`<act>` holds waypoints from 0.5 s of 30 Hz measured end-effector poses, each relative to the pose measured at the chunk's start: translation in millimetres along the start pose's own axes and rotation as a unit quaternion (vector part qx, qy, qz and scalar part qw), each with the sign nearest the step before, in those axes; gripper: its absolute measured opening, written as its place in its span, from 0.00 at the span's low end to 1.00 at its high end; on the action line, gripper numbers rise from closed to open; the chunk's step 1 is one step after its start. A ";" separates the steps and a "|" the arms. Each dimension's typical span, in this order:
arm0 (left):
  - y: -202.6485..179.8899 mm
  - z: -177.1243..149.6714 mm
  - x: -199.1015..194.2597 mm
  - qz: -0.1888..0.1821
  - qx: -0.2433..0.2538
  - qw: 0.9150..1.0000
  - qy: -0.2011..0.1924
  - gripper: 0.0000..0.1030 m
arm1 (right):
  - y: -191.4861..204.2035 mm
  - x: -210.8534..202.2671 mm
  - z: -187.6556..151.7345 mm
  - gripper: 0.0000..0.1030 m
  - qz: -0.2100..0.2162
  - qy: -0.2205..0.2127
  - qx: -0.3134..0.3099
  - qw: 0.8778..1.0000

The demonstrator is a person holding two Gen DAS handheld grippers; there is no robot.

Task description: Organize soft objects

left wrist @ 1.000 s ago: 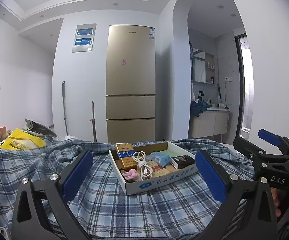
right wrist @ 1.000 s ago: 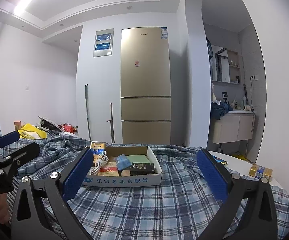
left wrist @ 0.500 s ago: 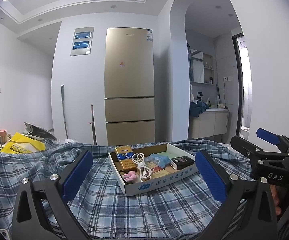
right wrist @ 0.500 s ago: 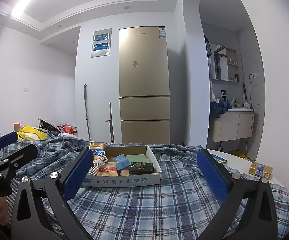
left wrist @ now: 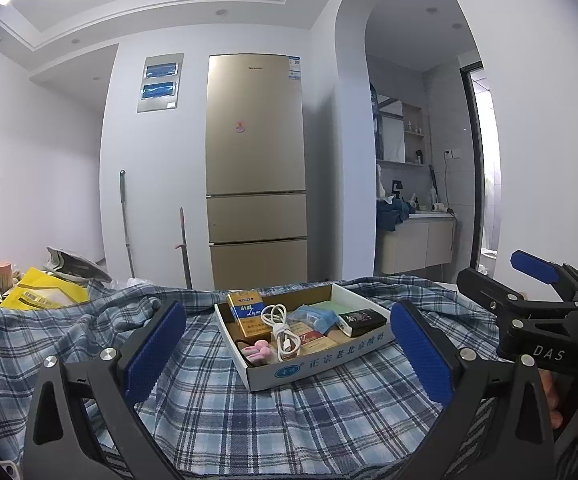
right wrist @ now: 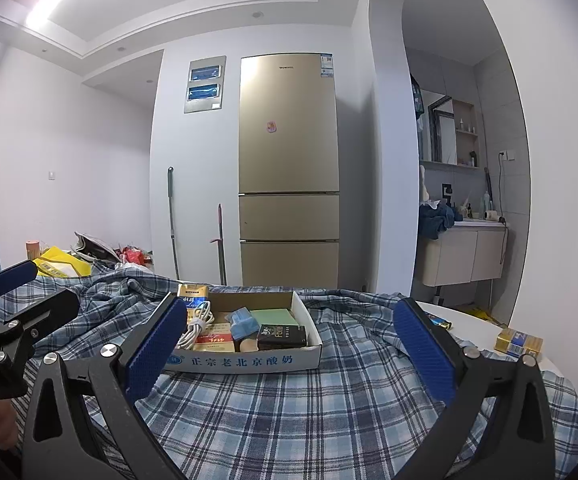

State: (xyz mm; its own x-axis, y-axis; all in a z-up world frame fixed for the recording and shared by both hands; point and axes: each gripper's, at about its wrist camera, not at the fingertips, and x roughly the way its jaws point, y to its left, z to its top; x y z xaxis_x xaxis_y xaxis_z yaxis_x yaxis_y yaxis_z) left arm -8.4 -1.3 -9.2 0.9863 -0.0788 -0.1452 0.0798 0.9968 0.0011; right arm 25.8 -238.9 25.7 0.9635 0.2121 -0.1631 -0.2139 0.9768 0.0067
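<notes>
Far left, past the table: yellow bag (left wrist: 39, 296) and tan cylinder (left wrist: 3, 274) among clutter. Blue plaid cloth (left wrist: 309, 412) spread over the table, rumpled toward the back. Left gripper (left wrist: 287, 354) low over the cloth, fingers (left wrist: 155, 354) wide apart, holding nothing. Shallow white box (left wrist: 321, 362) with blue print lying on the cloth, framed between those fingers in the left wrist view. Inside the box, from the left: yellow pack (left wrist: 247, 314) propped at the back corner, pink soft item (left wrist: 257, 351) at the near left corner, coiled white cable (left wrist: 283, 330) just beside it, red-and-gold cartons (left wrist: 315, 338) beneath, blue packet (left wrist: 313, 316) mid-box, green flat pad (right wrist: 273, 316) at the back, black pack (left wrist: 363, 317) at the right end. Gold fridge (left wrist: 255, 168) against the far wall, two pole handles (left wrist: 125, 224) leaning left of it. Right gripper (right wrist: 289, 354) level with the left one, near and to its right, fingers (right wrist: 423, 350) likewise spread wide and empty; part of a hand visible behind each tool. Bare white table (right wrist: 475, 328) at the right of the cloth, carrying a small dark-and-yellow item (right wrist: 441, 323) and a gold pack (right wrist: 518, 342). Beyond, a vanity alcove with blue fabric (right wrist: 437, 220) heaped on the counter.
</notes>
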 end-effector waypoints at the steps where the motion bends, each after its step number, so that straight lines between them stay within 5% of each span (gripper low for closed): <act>1: 0.1 -0.1 0.4 -0.001 0.000 1.000 0.001 1.00 | 0.0 0.1 -0.1 1.00 0.000 0.000 0.000 1.000; 15: 0.2 -0.1 2.7 -0.001 0.001 1.000 0.009 1.00 | -0.2 0.0 -0.2 1.00 0.000 0.000 0.000 1.000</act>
State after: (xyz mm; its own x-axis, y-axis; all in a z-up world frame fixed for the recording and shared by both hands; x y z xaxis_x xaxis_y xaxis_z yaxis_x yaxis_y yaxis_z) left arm -5.7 -1.4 -9.8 0.9834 -0.0796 -0.1633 0.0811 0.9967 0.0030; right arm 25.9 -239.0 25.5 0.9634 0.2121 -0.1638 -0.2138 0.9768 0.0070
